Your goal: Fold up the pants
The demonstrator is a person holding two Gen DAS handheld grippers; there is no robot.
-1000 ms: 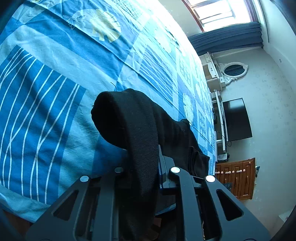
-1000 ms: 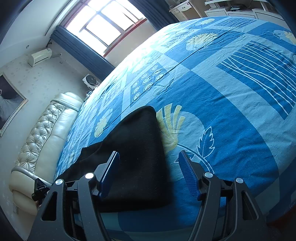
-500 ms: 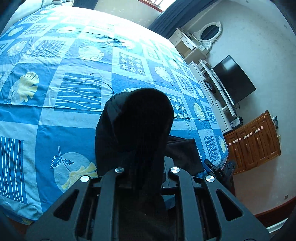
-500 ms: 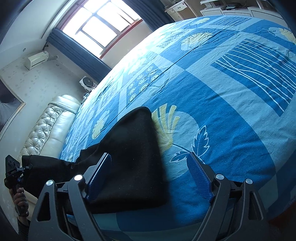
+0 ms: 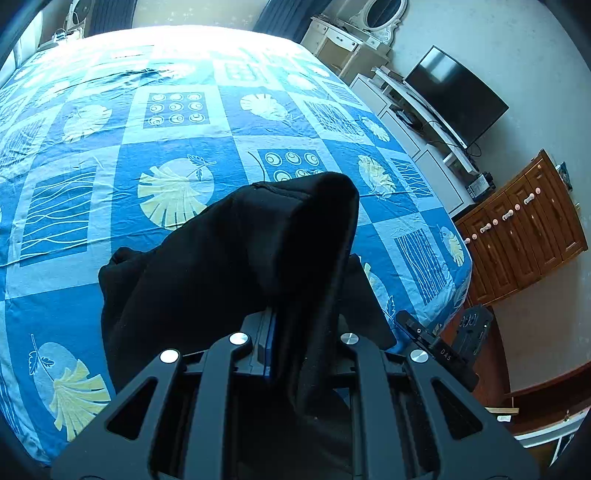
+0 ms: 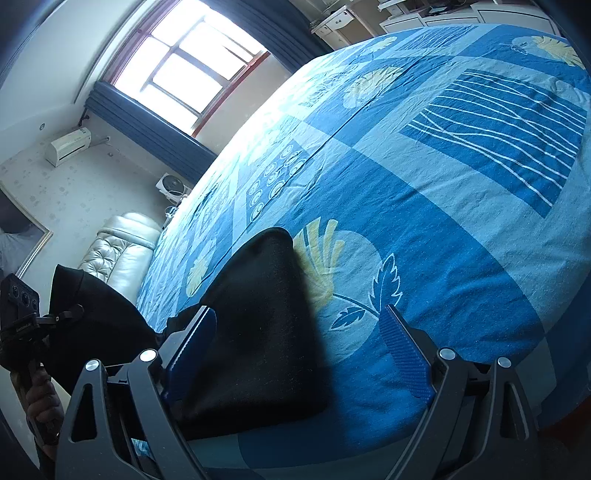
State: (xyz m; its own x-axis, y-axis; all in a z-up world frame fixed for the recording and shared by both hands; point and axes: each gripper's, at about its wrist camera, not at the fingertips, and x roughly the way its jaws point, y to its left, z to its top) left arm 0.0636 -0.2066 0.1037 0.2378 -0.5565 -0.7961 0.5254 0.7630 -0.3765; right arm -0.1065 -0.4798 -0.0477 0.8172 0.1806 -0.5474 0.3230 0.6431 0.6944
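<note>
Black soft pants [image 5: 236, 258] drape limp at frame centre over the bed [image 5: 110, 147]; left gripper [image 5: 295, 332] pinches a bunched end, right gripper [image 6: 299, 332] opening, pads clear; grab hem edges

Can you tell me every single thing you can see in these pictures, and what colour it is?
pants: one pair, black, one end lifted over the bed, the other end flat on the sheet
bed sheet: one, blue with pale leaf and line squares, covering the bed
headboard: one, cream, padded, at the bed's end
window: one, bright, with dark blue curtains
air conditioner: one, white, on the wall
TV: one, black, on a white stand
wooden cabinet: one, brown, beside the bed
oval mirror: one, white frame, above a dresser
left gripper: black, shut on the pants
right gripper: black with blue pads, jaws opening, pants between them untouched
hand: one, holding the left gripper's handle
</note>
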